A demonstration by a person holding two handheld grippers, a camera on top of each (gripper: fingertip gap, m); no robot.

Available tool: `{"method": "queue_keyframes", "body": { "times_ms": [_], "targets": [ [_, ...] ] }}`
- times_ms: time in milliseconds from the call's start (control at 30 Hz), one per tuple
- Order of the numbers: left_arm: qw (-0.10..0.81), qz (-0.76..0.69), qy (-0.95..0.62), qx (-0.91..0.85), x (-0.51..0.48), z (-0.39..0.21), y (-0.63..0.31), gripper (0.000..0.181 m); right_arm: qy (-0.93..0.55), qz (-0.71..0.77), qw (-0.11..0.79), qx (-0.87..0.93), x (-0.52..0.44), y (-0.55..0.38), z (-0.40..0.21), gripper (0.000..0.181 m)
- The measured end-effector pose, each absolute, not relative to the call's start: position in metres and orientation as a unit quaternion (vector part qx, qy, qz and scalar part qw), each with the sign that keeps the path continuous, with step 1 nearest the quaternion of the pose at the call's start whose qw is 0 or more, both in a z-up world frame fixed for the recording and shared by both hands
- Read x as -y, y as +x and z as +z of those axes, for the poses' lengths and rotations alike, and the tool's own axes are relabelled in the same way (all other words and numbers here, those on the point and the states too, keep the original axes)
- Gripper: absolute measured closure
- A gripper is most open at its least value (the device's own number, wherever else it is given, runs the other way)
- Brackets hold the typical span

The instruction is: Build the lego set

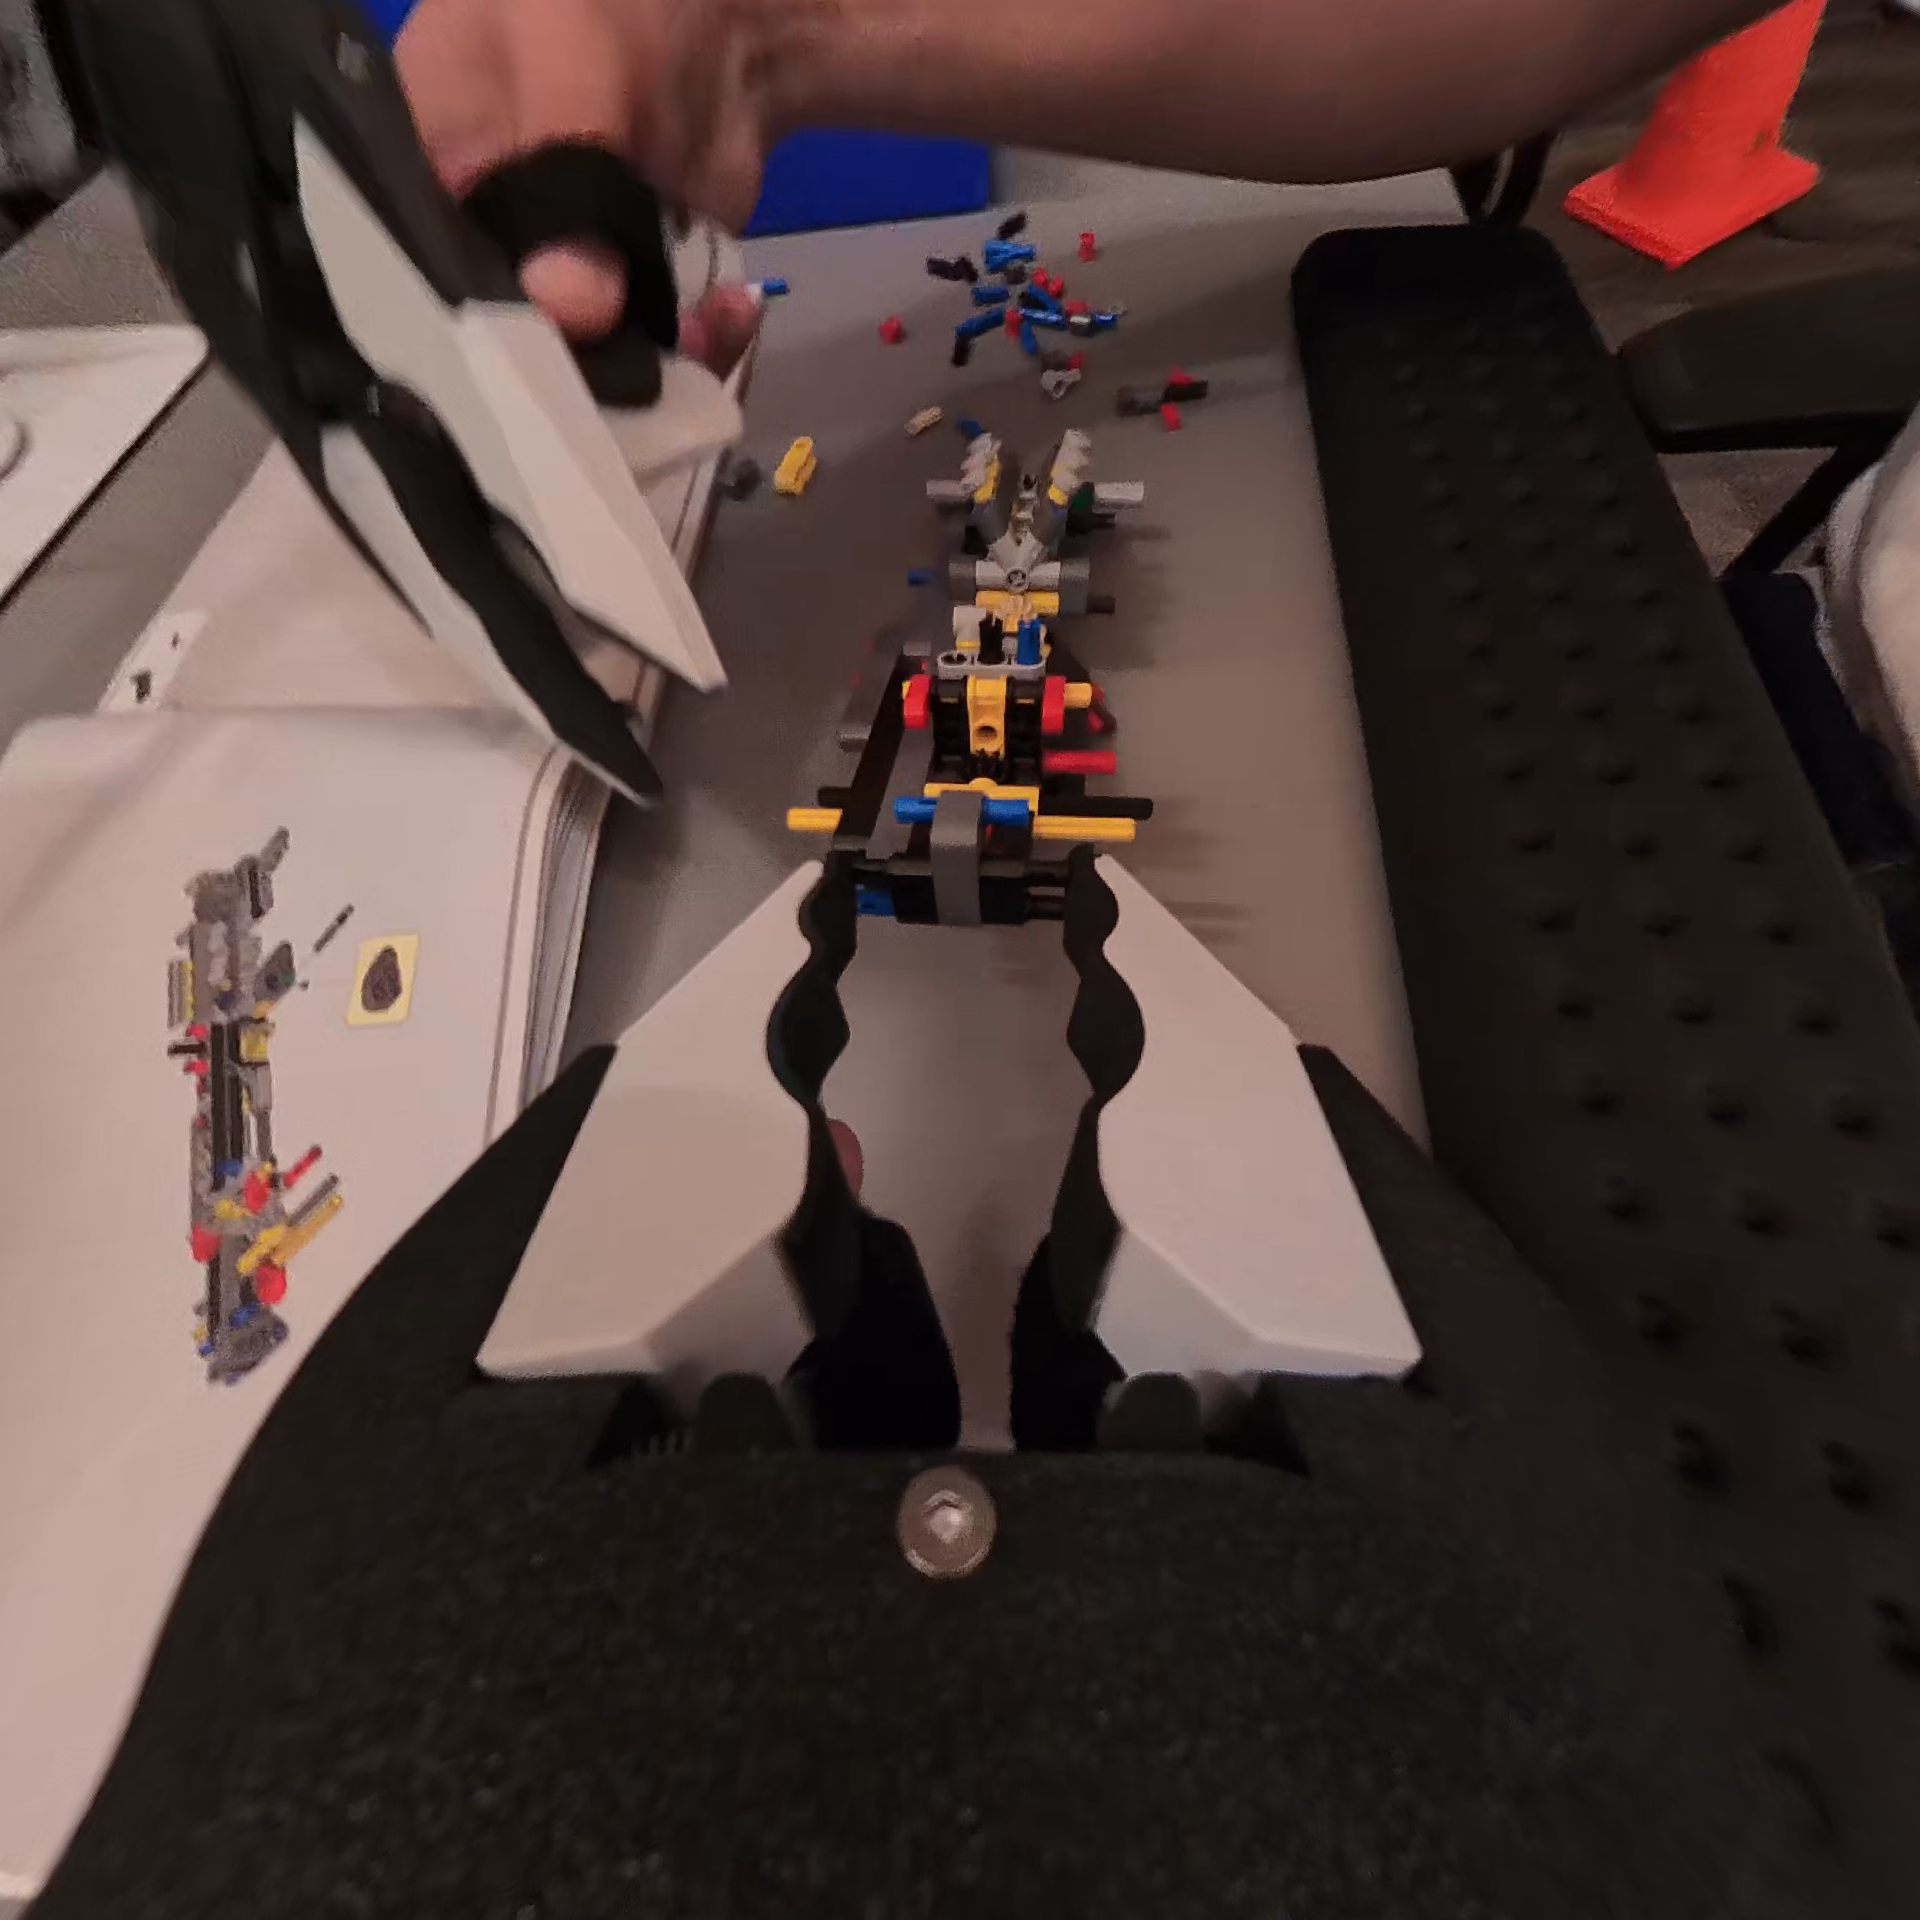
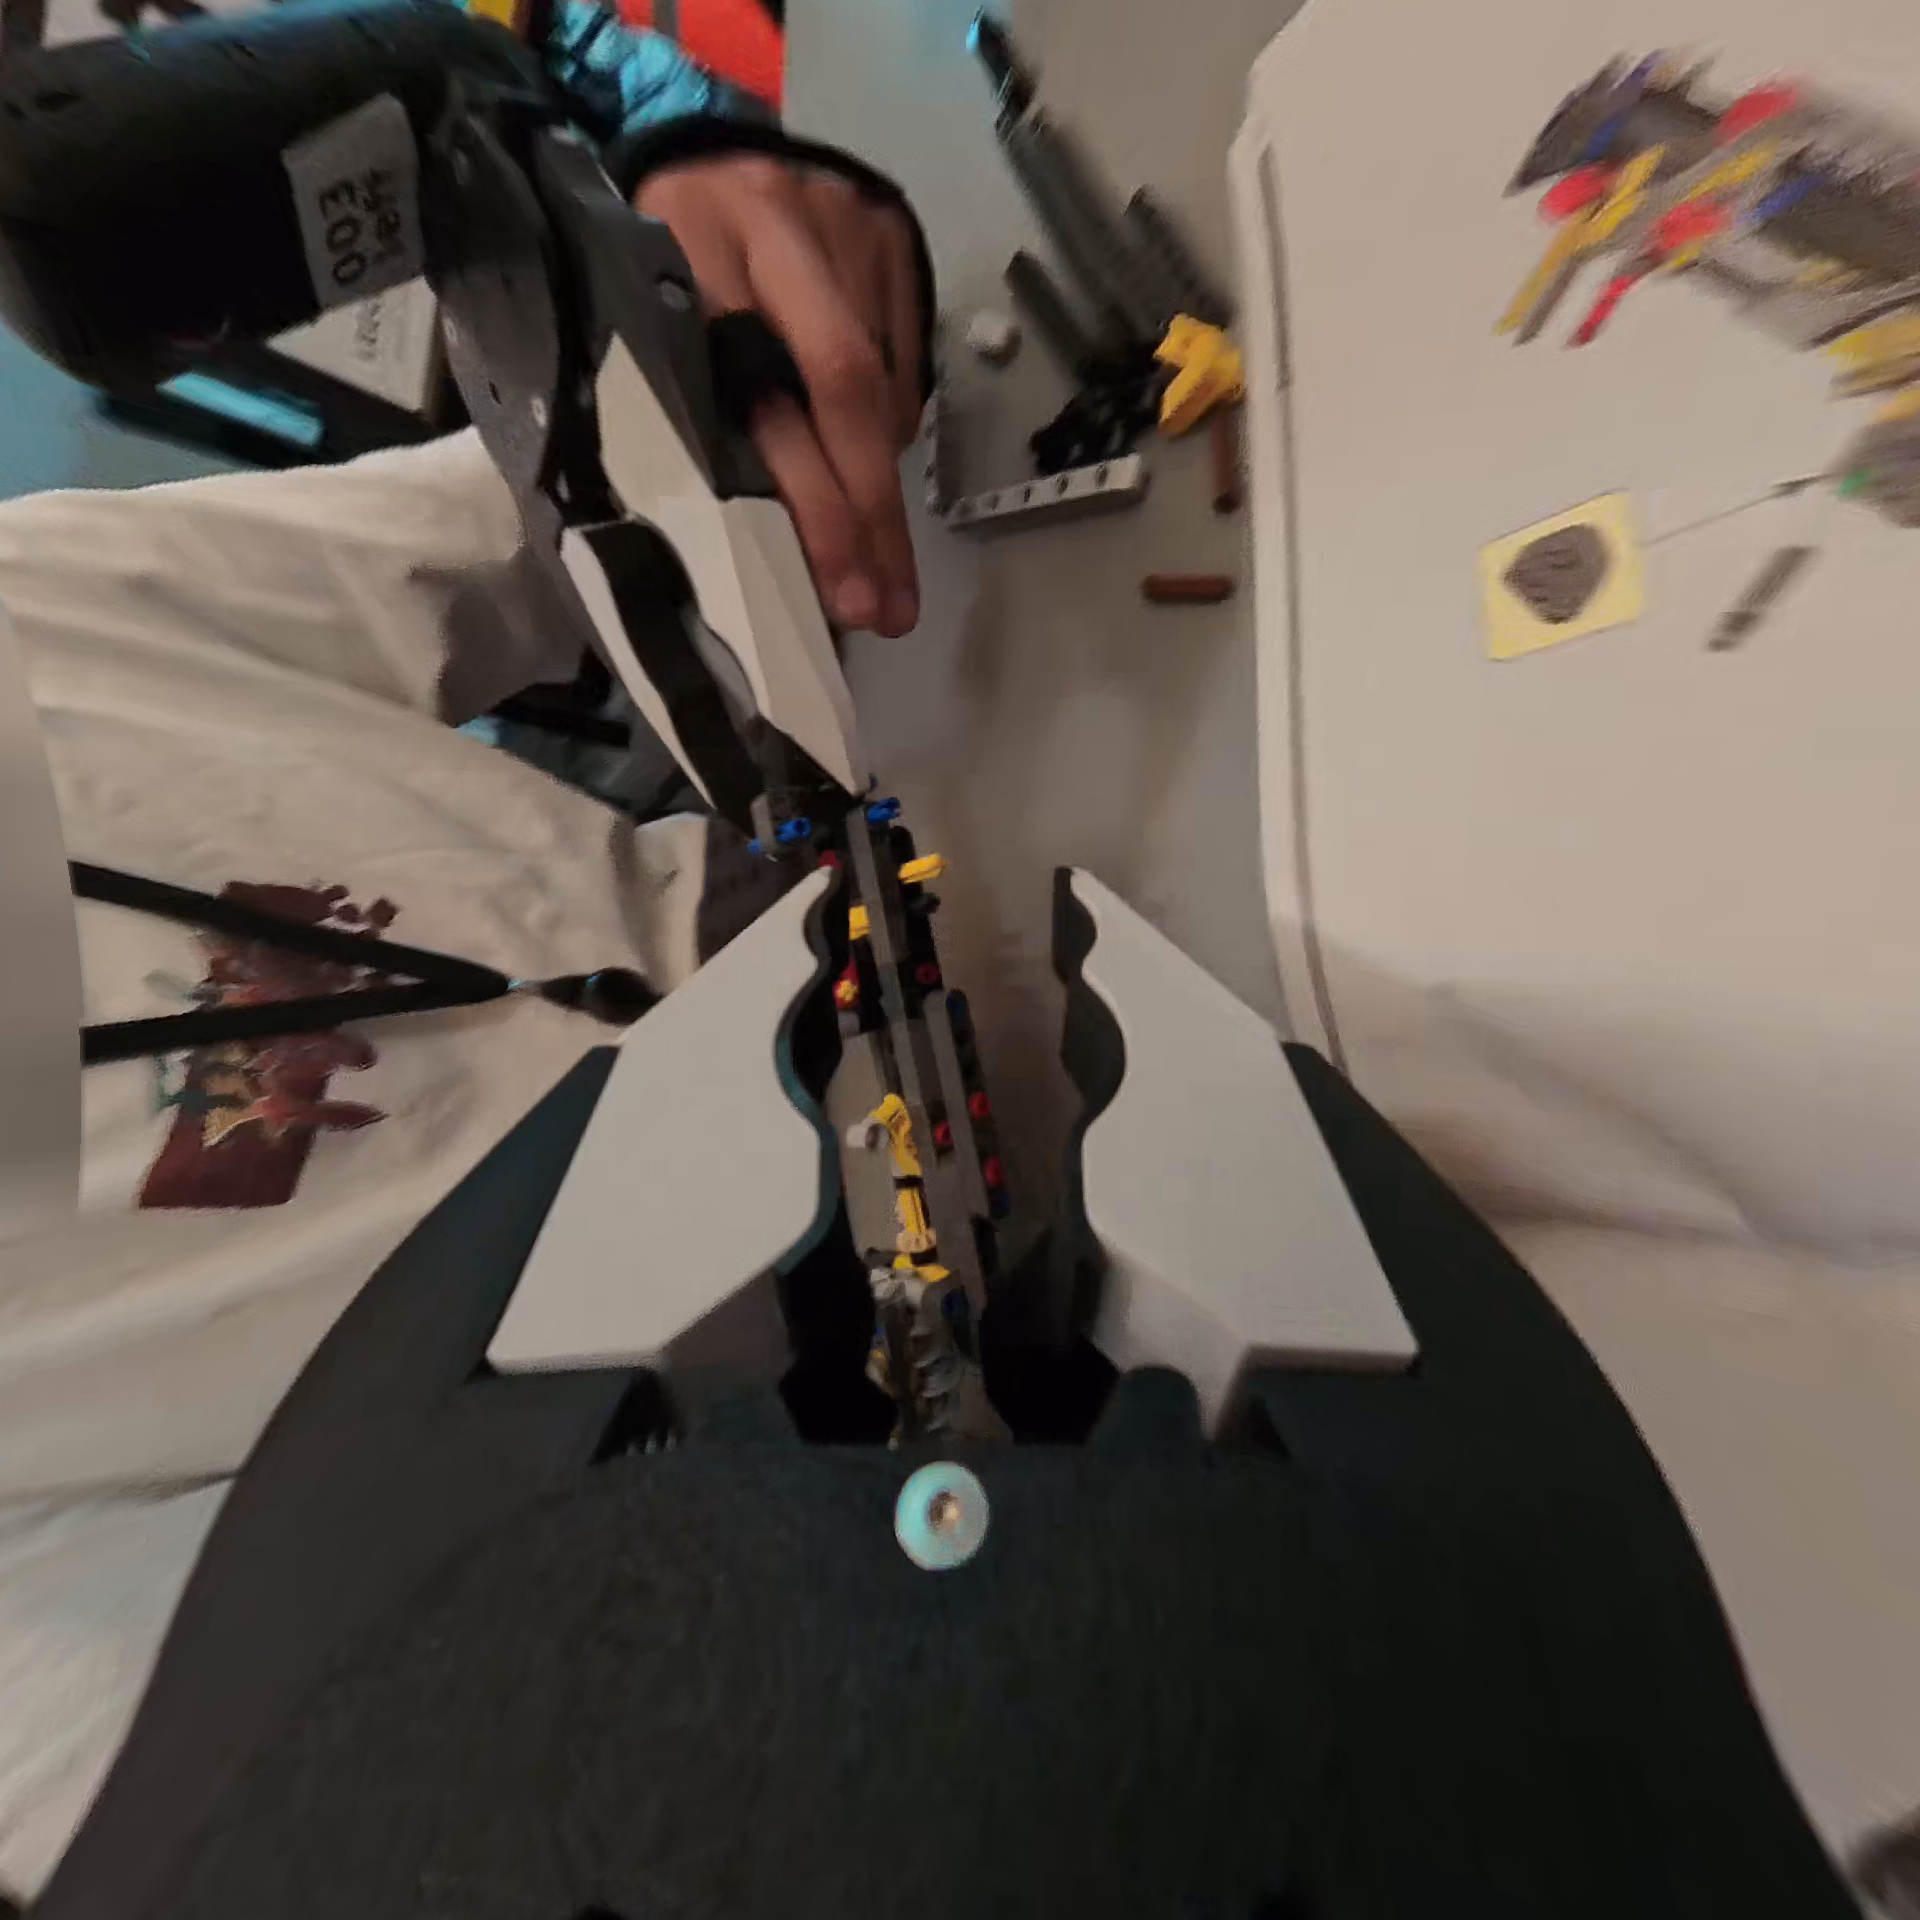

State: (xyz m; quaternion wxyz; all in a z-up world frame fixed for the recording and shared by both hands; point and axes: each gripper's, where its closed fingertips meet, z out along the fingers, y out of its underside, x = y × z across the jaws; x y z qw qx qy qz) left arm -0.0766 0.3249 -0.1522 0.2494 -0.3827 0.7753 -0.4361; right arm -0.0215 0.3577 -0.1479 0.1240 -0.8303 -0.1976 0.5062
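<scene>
The left gripper [image 1: 961,883] pinches the near end of the long lego model [image 1: 997,717], which lies on the grey table [image 1: 1226,727]. The right gripper [image 2: 940,883] hangs with fingers wide apart around the model. An open instruction book [image 1: 343,935] lies to the left, loose lego pieces [image 1: 1023,301] lie far off, and an orange cone [image 1: 1714,145] stands on the floor.

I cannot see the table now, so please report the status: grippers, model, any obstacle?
Left gripper shut on lego model near end. Right gripper open, model between fingers, no clear contact. Instruction booklet beside, loose pieces beyond; nothing blocking.
</scene>
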Motion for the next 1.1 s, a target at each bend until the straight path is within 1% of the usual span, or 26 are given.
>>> {"method": "queue_keyframes", "body": {
  "times_ms": [100,233,367,500,567,633,667,733,767,833,900,933,1000,1033,1067,1100],
  "targets": [
    [0.251,-0.411,-0.43,-0.763,-0.333,-0.163,-0.076,0.142,-0.844,0.434,0.249,0.193,-0.352,0.0,-0.125,0.139],
    [0.252,-0.368,-0.468,-0.762,-0.333,-0.181,-0.08,0.142,-0.849,0.373,0.348,0.136,-0.308,0.021,-0.114,0.137],
    [0.269,-0.312,-0.483,-0.773,-0.326,-0.197,-0.085,0.142,-0.857,0.309,0.408,0.067,-0.256,0.039,-0.13,0.134],
    [0.281,-0.251,-0.497,-0.781,-0.323,-0.208,-0.087,0.142,-0.852,0.226,0.471,0.038,-0.217,0.046,-0.133,0.133],
    [0.284,-0.248,-0.506,-0.776,-0.319,-0.209,-0.085,0.142,-0.838,0.181,0.514,0.023,-0.208,0.05,-0.13,0.133],
    [0.281,-0.255,-0.515,-0.768,-0.315,-0.209,-0.084,0.141,-0.812,0.124,0.571,0.017,-0.206,0.053,-0.125,0.128],
    [0.28,-0.257,-0.517,-0.767,-0.313,-0.209,-0.083,0.141,-0.805,0.094,0.586,0.015,-0.204,0.054,-0.126,0.131],
    [0.281,-0.258,-0.517,-0.766,-0.312,-0.209,-0.083,0.141,-0.797,0.036,0.602,0.026,-0.204,0.056,-0.128,0.129],
    [0.28,-0.265,-0.516,-0.765,-0.31,-0.207,-0.083,0.141,-0.792,0.004,0.61,0.031,-0.204,0.058,-0.126,0.13],
    [0.279,-0.299,-0.513,-0.755,-0.307,-0.198,-0.087,0.129,-0.762,-0.06,0.645,0.025,-0.203,0.066,-0.113,0.131],
    [0.3,-0.36,-0.521,-0.713,-0.312,-0.176,-0.088,0.127,-0.728,-0.105,0.677,0.004,-0.199,0.076,-0.101,0.131],
    [0.317,-0.405,-0.53,-0.674,-0.316,-0.16,-0.089,0.128,-0.718,-0.12,0.686,0.003,-0.197,0.079,-0.099,0.131],
    [0.348,-0.492,-0.563,-0.565,-0.338,-0.13,-0.089,0.141,-0.725,-0.144,0.674,-0.007,-0.193,0.087,-0.102,0.135],
    [0.351,-0.525,-0.578,-0.517,-0.349,-0.121,-0.09,0.142,-0.723,-0.155,0.673,-0.02,-0.19,0.091,-0.1,0.143],
    [0.35,-0.543,-0.592,-0.481,-0.359,-0.116,-0.091,0.142,-0.714,-0.172,0.678,-0.037,-0.186,0.098,-0.097,0.147],
    [0.348,-0.552,-0.604,-0.458,-0.367,-0.114,-0.092,0.141,-0.705,-0.197,0.679,-0.062,-0.18,0.107,-0.093,0.145]
  ]
}}
